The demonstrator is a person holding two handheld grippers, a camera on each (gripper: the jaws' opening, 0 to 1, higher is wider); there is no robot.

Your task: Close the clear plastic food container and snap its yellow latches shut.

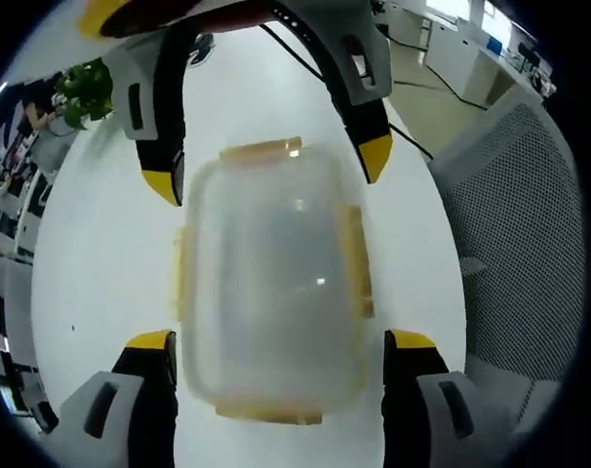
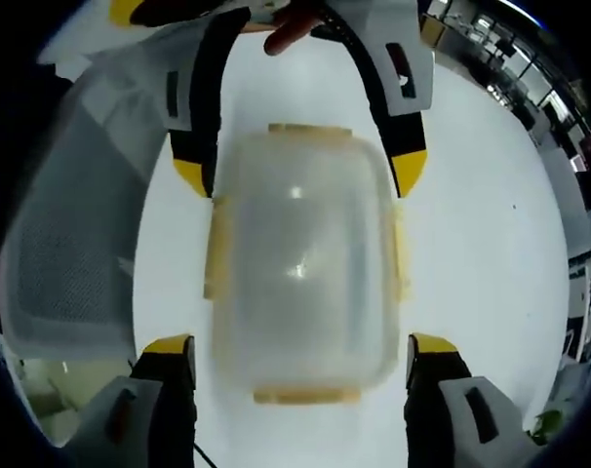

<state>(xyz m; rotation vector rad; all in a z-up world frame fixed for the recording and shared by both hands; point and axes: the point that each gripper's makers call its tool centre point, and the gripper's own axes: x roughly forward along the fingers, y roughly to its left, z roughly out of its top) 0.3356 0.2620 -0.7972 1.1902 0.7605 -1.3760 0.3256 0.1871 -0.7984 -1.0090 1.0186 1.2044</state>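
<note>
Box (image 1: 271, 292) lies on the desk (image 1: 100, 273), lid seemingly on, latches (image 1: 357, 258) apparently unsnapped. Left tool (image 1: 276, 356) and right tool (image 2: 300, 356), both spread wide, straddle opposite ends, placed to press latches.

Your left gripper (image 1: 281, 343) rises from the bottom of the left gripper view with its yellow-tipped jaws spread wide; nothing is held between them; in the right gripper view it reaches in from the top, jaws pointing down toward the camera. Your right gripper (image 2: 300, 349) stands the same way in the right gripper view, jaws set wide apart with nothing clamped; in the left gripper view it enters from the top, facing your left one head-on. A fingertip (image 2: 288, 34) shows at its upper edge.
</note>
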